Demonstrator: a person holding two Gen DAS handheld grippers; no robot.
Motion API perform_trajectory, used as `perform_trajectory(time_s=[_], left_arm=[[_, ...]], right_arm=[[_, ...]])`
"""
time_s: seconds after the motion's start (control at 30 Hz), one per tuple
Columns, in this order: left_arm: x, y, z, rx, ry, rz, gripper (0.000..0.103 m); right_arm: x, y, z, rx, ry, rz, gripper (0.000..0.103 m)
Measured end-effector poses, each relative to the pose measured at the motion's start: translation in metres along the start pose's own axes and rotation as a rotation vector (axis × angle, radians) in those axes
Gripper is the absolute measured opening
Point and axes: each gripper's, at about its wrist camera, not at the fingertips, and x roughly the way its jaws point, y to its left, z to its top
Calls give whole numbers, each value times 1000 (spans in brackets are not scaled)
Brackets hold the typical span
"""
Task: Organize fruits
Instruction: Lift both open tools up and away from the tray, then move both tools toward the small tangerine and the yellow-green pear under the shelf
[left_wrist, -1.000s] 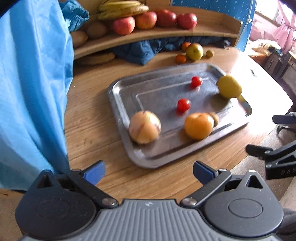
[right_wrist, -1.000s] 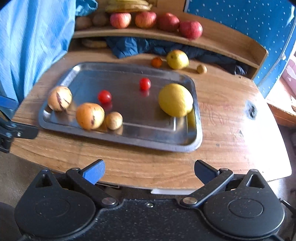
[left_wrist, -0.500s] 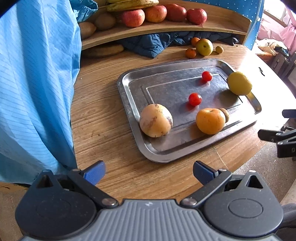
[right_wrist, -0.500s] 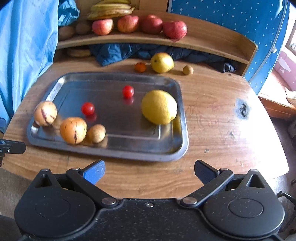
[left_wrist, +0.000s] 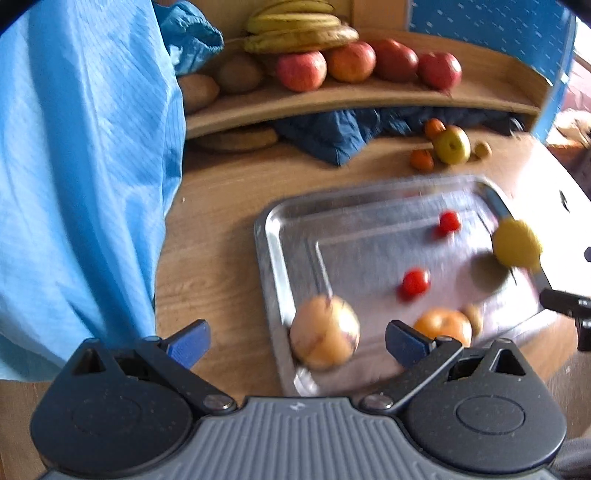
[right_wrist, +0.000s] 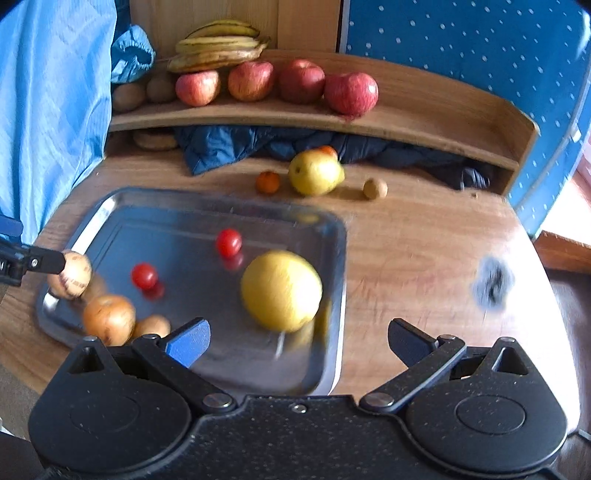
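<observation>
Left wrist view: left gripper (left_wrist: 297, 341) fingers spread wide, nothing between them; tan streaked fruit (left_wrist: 324, 338) sits in the gap, not touched, at near-left corner of tray (left_wrist: 275, 258).
Right wrist view: right gripper (right_wrist: 298, 341) fingers also wide apart, empty; big yellow fruit (right_wrist: 281, 290) lies just past the gap, on right half of tray (right_wrist: 338, 280).
Landmark: steel tray on round wooden table (right_wrist: 424, 258); all places below rel. to tray.
Tray, near edge: orange fruit (right_wrist: 109, 319) w/ small brown fruit (right_wrist: 152, 326) touching it on its right; tan streaked fruit (right_wrist: 72, 275) at left end.
Tray, middle: two cherry tomatoes, one nearer centre-left (right_wrist: 144, 276), one further back (right_wrist: 229, 242); apart from each other.
Behind tray, on table: yellow-green apple (right_wrist: 314, 173), small orange fruit (right_wrist: 268, 182) left of it, another orange one partly hidden behind apple, small brown fruit (right_wrist: 375, 188) to right.
Further behind tray: dark blue padded cloth (right_wrist: 236, 146) under curved wooden shelf (right_wrist: 424, 122).
Shelf: four red apples (right_wrist: 351, 92) in a row, bananas (right_wrist: 218, 44) above left end, brown fruits (right_wrist: 129, 96) at far left.
Left of tray: light blue fabric (left_wrist: 81, 166) hanging, covers table edge.
Right of tray: dark mark (right_wrist: 493, 282) on tabletop.
Blur: tray area smeared in both views; fruit skin detail can't be read.
Other gripper: left gripper's finger tip (right_wrist: 44, 263) seen in right wrist view over the tan fruit; contact — can't tell.
</observation>
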Motion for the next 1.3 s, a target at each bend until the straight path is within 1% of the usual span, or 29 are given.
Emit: perform_trajectory(time_s=[0.17, 0.33, 0.5, 0.83, 1.03, 1.3], left_arm=[[10, -21, 26, -47, -26, 10, 103], [21, -42, 45, -102, -41, 13, 103], [39, -59, 60, -159, -25, 8, 103], [71, -91, 98, -148, -37, 24, 103], [89, -103, 116, -141, -34, 42, 103], [111, -109, 131, -134, -5, 43, 103]], right_arm=[[12, -21, 15, -36, -8, 19, 102], [22, -40, 24, -63, -25, 60, 102], [33, -56, 30, -108, -21, 75, 102], [58, -82, 51, -198, -35, 117, 102], [74, -86, 71, -276, -63, 132, 102], [97, -84, 91, -337, -76, 156, 102]])
